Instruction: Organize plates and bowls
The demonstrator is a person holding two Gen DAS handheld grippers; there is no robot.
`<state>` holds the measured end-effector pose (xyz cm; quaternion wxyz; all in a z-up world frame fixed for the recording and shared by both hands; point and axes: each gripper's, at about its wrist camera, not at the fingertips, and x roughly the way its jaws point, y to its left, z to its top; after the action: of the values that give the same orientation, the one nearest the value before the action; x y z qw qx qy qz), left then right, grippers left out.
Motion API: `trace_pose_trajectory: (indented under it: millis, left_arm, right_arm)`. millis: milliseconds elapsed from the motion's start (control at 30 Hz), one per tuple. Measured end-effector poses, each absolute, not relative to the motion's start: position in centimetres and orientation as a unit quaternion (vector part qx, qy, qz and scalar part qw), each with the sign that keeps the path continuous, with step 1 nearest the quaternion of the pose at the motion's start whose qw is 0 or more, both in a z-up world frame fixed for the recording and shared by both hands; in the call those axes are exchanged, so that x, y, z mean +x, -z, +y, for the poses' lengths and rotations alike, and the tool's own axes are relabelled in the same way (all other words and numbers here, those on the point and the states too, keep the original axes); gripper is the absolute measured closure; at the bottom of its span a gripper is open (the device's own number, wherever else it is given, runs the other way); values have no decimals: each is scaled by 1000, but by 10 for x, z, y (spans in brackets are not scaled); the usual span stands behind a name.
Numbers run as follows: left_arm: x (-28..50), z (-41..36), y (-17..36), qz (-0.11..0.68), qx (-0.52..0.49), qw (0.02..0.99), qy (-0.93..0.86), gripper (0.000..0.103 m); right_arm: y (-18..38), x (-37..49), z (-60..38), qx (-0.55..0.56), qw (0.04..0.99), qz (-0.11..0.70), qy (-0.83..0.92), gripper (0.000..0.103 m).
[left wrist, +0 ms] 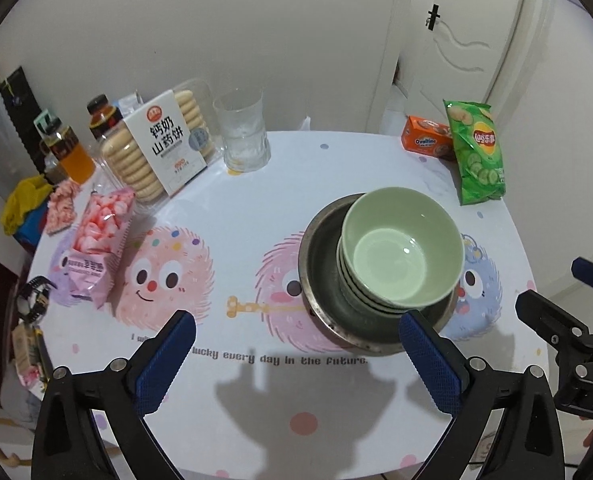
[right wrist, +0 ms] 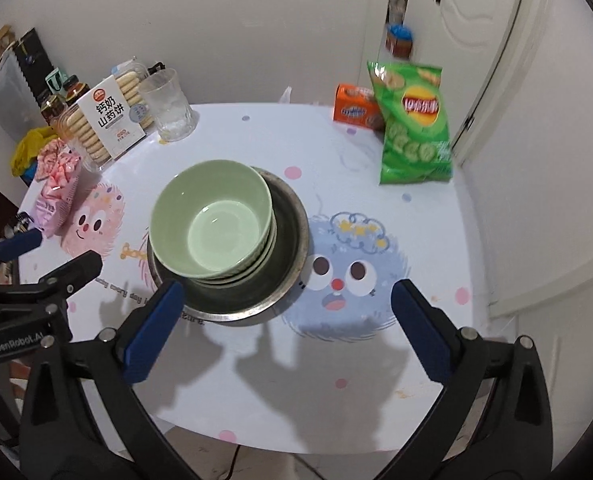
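Note:
A stack of pale green bowls (left wrist: 402, 250) sits inside a steel plate (left wrist: 320, 280) on the round table. It also shows in the right wrist view, bowls (right wrist: 212, 218) in the plate (right wrist: 292, 236). My left gripper (left wrist: 296, 330) is open and empty, held above the table's near edge, its right finger close to the plate's near rim. My right gripper (right wrist: 284, 302) is open and empty, its left finger just over the plate's near rim. Each gripper also shows at the edge of the other view.
A glass (left wrist: 242, 134), a biscuit box (left wrist: 164, 148), drink bottles (left wrist: 70, 148) and pink snack packs (left wrist: 96, 248) crowd the table's far left. A green chip bag (left wrist: 478, 152) and an orange box (left wrist: 426, 142) stand far right. A door stands behind.

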<state>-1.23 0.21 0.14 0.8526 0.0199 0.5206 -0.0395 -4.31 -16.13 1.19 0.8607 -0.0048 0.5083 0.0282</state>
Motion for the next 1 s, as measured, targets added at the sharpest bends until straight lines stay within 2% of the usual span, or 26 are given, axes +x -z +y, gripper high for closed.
trace_pose_trajectory:
  millis: [1000]
  left_arm:
    - [-26, 8, -13, 507, 5, 862, 18, 0]
  right_arm:
    - [-17, -55, -164, 10, 864, 503, -30, 0]
